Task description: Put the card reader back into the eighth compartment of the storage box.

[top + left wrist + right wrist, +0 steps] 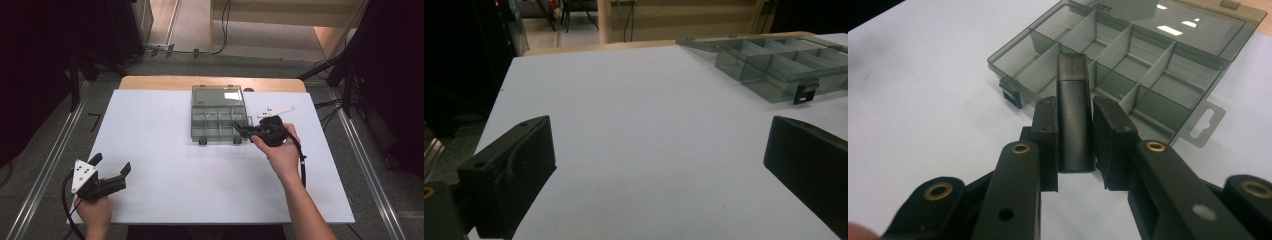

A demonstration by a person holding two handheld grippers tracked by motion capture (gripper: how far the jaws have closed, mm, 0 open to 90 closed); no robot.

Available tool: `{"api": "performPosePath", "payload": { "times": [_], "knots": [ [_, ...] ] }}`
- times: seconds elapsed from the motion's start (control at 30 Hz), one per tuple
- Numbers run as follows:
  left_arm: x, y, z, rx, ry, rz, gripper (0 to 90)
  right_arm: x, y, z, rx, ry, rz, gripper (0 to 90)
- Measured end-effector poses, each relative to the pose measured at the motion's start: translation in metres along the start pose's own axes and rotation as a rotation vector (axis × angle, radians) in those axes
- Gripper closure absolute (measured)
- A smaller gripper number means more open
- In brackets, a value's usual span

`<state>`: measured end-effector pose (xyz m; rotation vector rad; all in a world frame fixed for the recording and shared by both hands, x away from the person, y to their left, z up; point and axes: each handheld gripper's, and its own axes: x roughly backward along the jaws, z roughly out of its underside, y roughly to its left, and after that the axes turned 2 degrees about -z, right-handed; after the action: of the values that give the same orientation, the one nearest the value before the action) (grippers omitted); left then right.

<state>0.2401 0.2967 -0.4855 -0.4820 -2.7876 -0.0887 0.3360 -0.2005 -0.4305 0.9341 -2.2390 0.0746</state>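
Right gripper view: right gripper (1075,117) pinches a black bar (1074,115) over the organizer box (1153,65); left gripper (659,160) spread.

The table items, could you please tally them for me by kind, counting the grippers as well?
Organizer box, smoky clear plastic, lid open: 1
Black bar, clamped in the right gripper and reaching over the box: 1
Grippers, counting the left gripper with its jaws apart above the white table: 2
Total: 4
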Motion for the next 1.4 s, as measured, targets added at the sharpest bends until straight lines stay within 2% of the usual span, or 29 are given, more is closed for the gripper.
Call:
{"api": "performPosePath", "payload": {
  "times": [0.17,0.53,0.87,1.1,1.2,1.23,1.33,1.37,1.4],
  "knots": [
    [0.0,0.0,0.0,-0.001,0.0,0.0,0.3,-0.004,-0.006,-0.001,-0.005,-0.006,0.029,70.8],
    [0.0,0.0,0.0,-0.002,0.001,0.0,0.3,-0.014,-0.014,-0.001,-0.019,-0.026,0.057,70.8],
    [0.0,0.0,0.0,-0.001,0.0,0.002,0.3,-0.026,-0.023,0.002,-0.042,-0.012,0.096,70.7],
    [0.0,0.0,0.0,-0.002,0.0,0.002,0.3,-0.032,-0.028,0.004,-0.052,0.0,0.1,70.2],
    [0.0,0.0,0.0,-0.001,0.0,0.001,0.3,-0.032,-0.028,0.004,-0.038,-0.012,0.115,57.6],
    [0.0,0.0,0.0,-0.002,0.0,0.002,0.3,-0.031,-0.026,0.004,-0.03,-0.022,0.149,49.2],
    [0.0,0.0,0.0,-0.002,0.0,0.002,0.3,-0.025,-0.023,0.005,-0.026,-0.047,0.133,37.1],
    [0.0,0.0,0.0,-0.002,0.0,0.002,0.3,-0.022,-0.022,0.006,-0.022,-0.071,0.128,34.0],
    [0.0,0.0,0.0,-0.002,0.0,0.002,0.3,-0.022,-0.022,0.006,-0.022,-0.071,0.128,34.0]
  ]
}}
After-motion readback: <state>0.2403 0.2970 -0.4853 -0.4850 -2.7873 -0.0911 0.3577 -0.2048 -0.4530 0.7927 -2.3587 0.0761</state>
